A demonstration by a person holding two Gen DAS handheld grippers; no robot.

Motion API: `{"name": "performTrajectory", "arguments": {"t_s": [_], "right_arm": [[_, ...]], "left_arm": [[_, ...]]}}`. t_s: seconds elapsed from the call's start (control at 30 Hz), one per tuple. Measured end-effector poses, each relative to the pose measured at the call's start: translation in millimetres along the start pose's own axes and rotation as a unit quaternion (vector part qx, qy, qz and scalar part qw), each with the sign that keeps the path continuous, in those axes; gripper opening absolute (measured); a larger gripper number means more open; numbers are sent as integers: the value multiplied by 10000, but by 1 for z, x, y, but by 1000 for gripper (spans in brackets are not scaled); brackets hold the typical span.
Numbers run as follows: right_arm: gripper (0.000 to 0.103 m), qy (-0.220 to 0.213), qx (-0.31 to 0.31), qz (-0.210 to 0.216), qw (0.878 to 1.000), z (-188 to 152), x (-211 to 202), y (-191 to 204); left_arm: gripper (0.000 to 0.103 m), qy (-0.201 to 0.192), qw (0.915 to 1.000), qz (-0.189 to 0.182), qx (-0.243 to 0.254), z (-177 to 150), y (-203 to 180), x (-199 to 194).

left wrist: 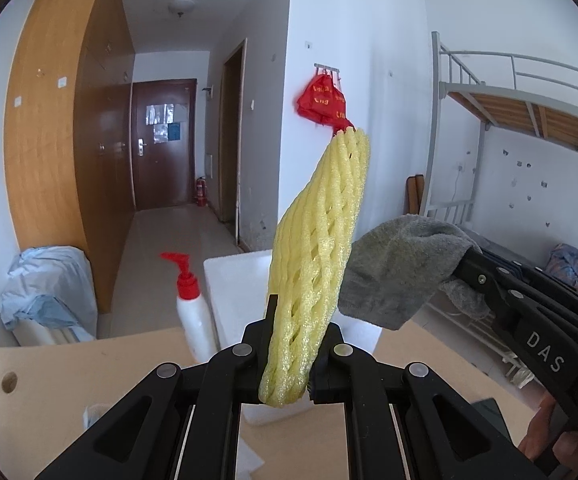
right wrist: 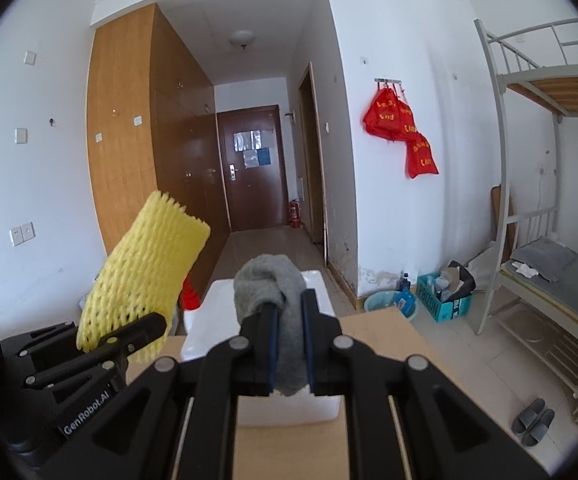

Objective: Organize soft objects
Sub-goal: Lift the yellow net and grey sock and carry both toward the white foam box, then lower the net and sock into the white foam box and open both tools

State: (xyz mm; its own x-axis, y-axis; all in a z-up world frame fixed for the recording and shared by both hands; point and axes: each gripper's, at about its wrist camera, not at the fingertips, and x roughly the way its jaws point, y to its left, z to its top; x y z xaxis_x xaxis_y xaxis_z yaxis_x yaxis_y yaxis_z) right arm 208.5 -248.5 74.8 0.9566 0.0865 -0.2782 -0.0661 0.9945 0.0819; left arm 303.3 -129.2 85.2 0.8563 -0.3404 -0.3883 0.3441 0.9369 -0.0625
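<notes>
The white foam box (left wrist: 233, 280) was largely hidden behind the yellow foam net (left wrist: 313, 248) and the left tool (left wrist: 295, 344). The pump bottle (right wrist: 190, 296) showed only a red sliver past the net. The grey cloth (right wrist: 285, 320) covered the box's middle. Lettering on the red bags (right wrist: 401, 132) was too small to read.

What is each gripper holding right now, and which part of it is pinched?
The left gripper pinches the yellow foam net near its lower end. The right gripper clamps the grey cloth around its middle.
</notes>
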Motion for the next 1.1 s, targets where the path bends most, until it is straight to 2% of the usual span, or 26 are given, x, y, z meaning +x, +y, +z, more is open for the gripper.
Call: {"name": "performTrajectory", "arguments": {"t_s": [0.3, 0.43, 0.63, 1.1], "right_arm": [[14, 109, -18, 29, 9999, 8, 32, -5], [14, 183, 9, 8, 9998, 7, 42, -9], [14, 205, 95, 4, 9997, 9, 44, -15], [14, 261, 107, -54, 9996, 14, 60, -18]], "left_arm": [[10, 223, 9997, -40, -6, 9, 6, 50], [10, 252, 9997, -21, -9, 9, 7, 60], [10, 587, 9983, -61, 11, 7, 6, 86], [10, 716, 9974, -67, 36, 8, 11, 112]]}}
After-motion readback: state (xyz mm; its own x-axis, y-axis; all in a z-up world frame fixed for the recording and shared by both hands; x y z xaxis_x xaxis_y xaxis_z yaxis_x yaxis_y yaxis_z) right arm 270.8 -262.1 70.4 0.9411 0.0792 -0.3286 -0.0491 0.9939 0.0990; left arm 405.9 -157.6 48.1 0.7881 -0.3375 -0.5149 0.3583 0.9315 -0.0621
